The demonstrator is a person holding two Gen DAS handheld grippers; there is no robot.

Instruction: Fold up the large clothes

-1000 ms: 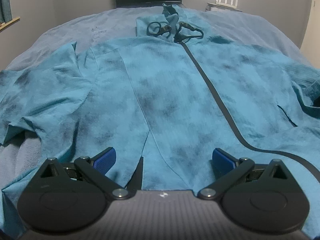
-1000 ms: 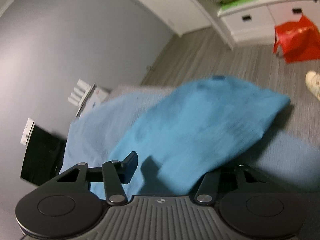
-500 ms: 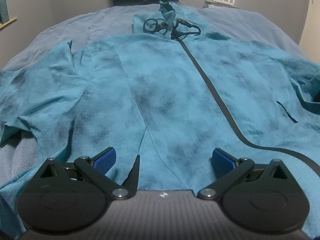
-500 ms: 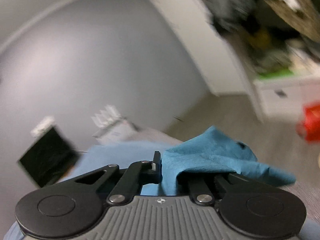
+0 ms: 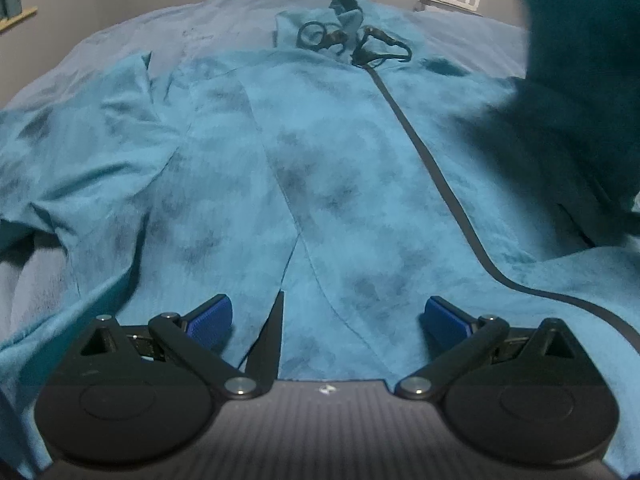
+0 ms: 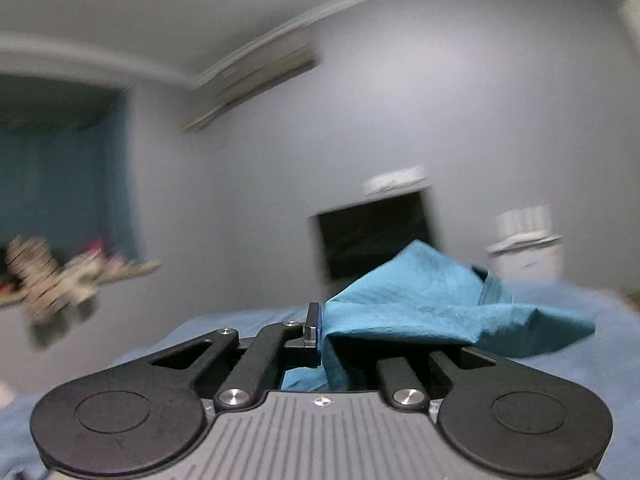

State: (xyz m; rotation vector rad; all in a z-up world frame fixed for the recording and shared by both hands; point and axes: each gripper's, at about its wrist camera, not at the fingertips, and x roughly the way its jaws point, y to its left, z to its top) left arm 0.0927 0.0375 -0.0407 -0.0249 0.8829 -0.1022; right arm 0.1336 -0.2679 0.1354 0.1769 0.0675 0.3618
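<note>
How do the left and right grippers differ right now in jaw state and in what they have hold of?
The left gripper stands wide open, its blue pads apart and empty above the teal jacket; the right gripper is shut on a fold of that jacket's cloth. The left gripper looks down on the jacket spread on the bed; the right gripper looks level at the wall, its cloth lifted off the bed. Both share the same black linkage and blue pads.
</note>
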